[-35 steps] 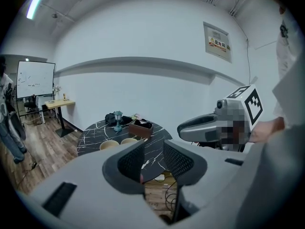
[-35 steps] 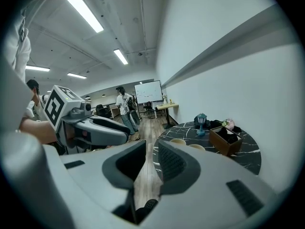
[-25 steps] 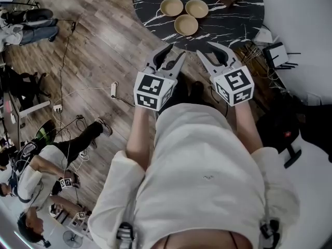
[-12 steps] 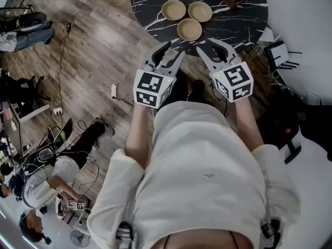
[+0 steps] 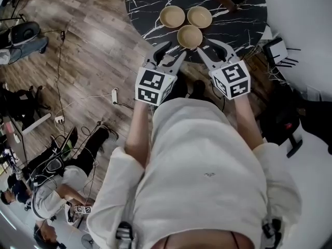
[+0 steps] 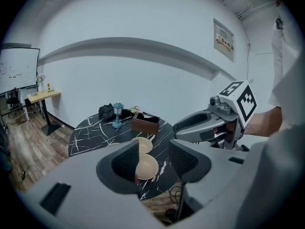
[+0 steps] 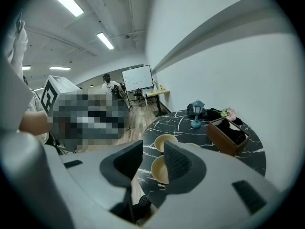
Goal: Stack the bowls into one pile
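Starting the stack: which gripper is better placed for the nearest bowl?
Probably left: the left gripper, empty jaws just opened wider, has the nearest bowl centred ahead; the right gripper sees it off-centre.

- Round black marble table with white veins (image 5: 244, 22), standing on a brown wood-plank floor (image 5: 93, 45).
- Open brown wooden box (image 7: 228, 136) towards the table's far side, with something dark inside.
- Small teal lantern (image 6: 117, 114), upright, near the box.
- White power strip (image 5: 114, 93) lying on the floor among cables.
- Whiteboard (image 7: 137, 78) at the room's far end.
- Rectangular poster (image 6: 224, 39) on the white wall.
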Action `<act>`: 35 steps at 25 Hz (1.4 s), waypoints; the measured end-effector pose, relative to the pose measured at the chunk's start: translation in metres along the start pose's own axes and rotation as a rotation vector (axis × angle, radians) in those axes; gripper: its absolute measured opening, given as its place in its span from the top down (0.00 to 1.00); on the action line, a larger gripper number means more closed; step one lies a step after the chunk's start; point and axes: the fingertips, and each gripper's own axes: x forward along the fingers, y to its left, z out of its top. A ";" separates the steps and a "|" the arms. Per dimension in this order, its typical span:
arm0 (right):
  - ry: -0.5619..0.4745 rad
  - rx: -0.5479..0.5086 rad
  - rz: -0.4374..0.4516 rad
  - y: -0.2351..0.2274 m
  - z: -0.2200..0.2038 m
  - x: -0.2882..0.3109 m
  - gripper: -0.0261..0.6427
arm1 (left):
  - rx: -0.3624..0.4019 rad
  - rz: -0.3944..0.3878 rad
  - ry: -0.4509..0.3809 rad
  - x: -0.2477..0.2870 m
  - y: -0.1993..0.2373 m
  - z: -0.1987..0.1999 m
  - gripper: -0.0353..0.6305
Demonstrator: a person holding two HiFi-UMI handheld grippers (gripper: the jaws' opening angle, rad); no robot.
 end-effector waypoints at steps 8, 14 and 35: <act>0.058 0.035 -0.073 -0.016 -0.007 0.027 0.75 | 0.044 -0.053 0.047 0.023 0.026 -0.010 0.67; 0.100 0.068 -0.120 -0.022 -0.018 0.044 0.73 | 0.059 -0.087 0.074 0.038 0.036 -0.022 0.67; 0.233 0.131 -0.154 -0.044 -0.074 0.078 0.70 | -0.038 -0.093 0.190 0.076 0.045 -0.083 0.67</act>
